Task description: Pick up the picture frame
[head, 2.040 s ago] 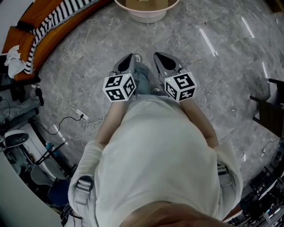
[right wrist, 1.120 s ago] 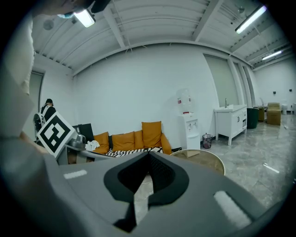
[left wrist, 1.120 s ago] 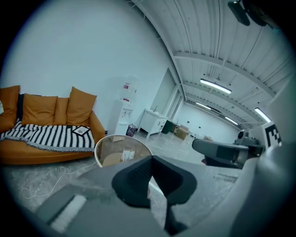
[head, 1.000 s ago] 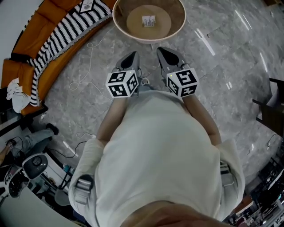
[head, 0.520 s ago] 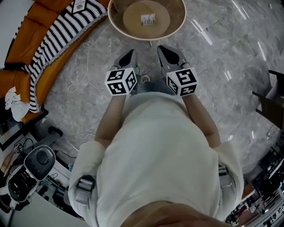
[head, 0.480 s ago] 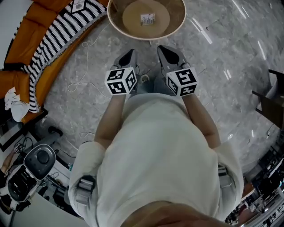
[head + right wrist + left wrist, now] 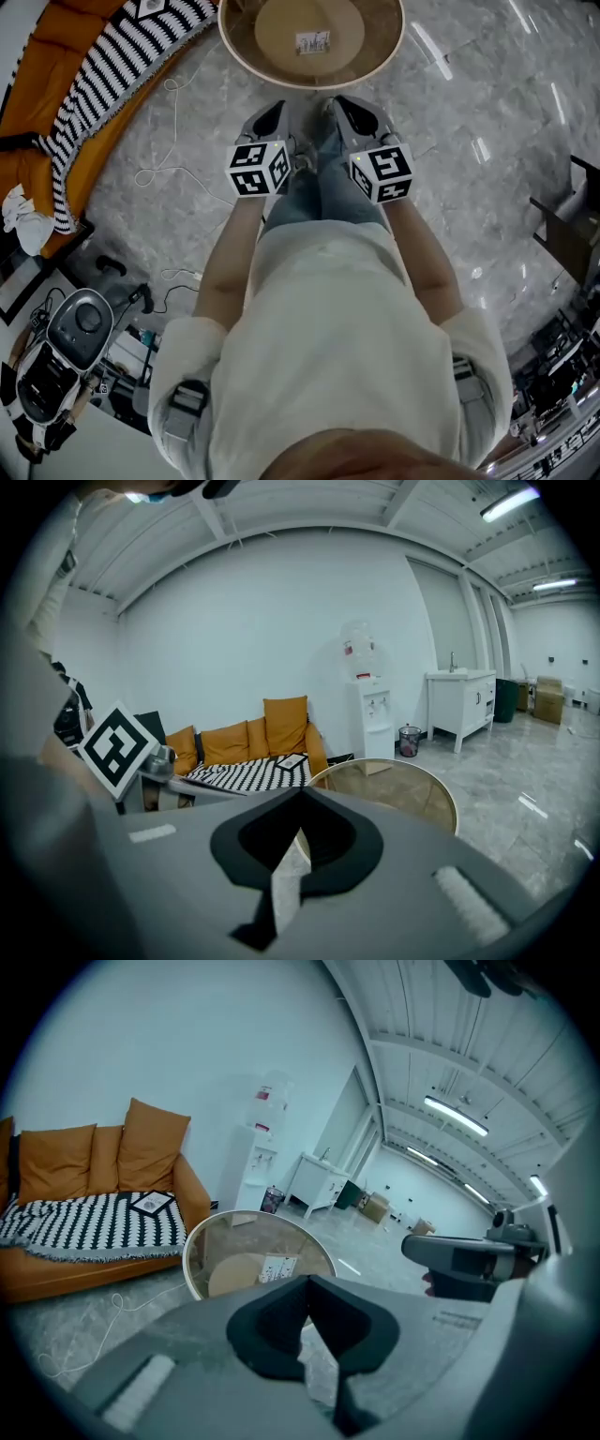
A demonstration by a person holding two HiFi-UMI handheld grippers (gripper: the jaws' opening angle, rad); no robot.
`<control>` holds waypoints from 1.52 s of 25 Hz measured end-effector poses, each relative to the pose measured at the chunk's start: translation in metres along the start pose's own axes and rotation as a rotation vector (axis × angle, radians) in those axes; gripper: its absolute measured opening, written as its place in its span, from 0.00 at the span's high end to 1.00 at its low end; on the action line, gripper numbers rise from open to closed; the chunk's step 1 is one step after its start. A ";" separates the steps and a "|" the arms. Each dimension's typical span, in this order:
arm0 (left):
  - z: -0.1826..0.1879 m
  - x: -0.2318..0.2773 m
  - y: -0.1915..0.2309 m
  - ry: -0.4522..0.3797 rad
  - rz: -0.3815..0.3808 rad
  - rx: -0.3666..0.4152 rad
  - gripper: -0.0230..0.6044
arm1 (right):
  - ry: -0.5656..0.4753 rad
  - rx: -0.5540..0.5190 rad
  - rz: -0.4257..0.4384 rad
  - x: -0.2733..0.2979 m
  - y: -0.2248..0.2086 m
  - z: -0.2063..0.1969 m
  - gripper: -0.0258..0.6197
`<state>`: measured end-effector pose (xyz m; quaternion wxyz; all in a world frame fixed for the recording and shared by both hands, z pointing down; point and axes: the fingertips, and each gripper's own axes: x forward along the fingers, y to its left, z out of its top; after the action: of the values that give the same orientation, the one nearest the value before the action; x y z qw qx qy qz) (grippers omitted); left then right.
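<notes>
Picture frame (image 7: 152, 1204) small on striped blanket (image 7: 84, 1227) (cut off overhead), round glass table (image 7: 309, 86) ahead, left gripper (image 7: 307, 1281) and right gripper (image 7: 300, 792) closed, empty.

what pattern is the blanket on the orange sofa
Black and white stripes on the blanket, clearest in the left gripper view.

Ahead of me a round glass-topped table (image 7: 253, 1213) stands on the grey marble floor (image 7: 487, 112). Left of it I see an orange sofa (image 7: 84, 1274) with back cushions (image 7: 155, 1143) and a black-and-white striped blanket (image 7: 84, 1224) over its seat. A white cable (image 7: 148, 174) lies looped on the floor near the sofa. By the far wall stand a water dispenser (image 7: 364, 705), a small bin (image 7: 409, 741) and a white cabinet (image 7: 459, 710).
</notes>
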<state>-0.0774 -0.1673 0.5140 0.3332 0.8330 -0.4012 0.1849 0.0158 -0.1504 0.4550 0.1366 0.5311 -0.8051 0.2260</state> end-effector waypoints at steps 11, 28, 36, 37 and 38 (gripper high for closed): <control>-0.019 0.108 0.046 0.091 0.058 -0.014 0.96 | 0.131 -0.041 0.070 0.096 -0.076 -0.042 0.96; -0.090 0.258 0.097 0.269 0.015 0.095 0.61 | 0.351 -0.014 0.067 0.222 -0.161 -0.169 0.62; -0.093 0.300 0.116 0.281 0.021 0.128 0.61 | 0.411 -0.044 0.096 0.257 -0.178 -0.200 0.61; -0.093 0.303 0.116 0.283 0.018 0.131 0.61 | 0.420 -0.048 0.103 0.260 -0.178 -0.204 0.62; -0.094 0.305 0.116 0.284 0.014 0.136 0.61 | 0.428 -0.050 0.108 0.262 -0.178 -0.207 0.63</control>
<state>0.0125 -0.3204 0.8032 0.3284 0.8160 -0.3425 0.3300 0.0706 -0.3119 0.7929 0.3055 0.4236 -0.7903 0.3205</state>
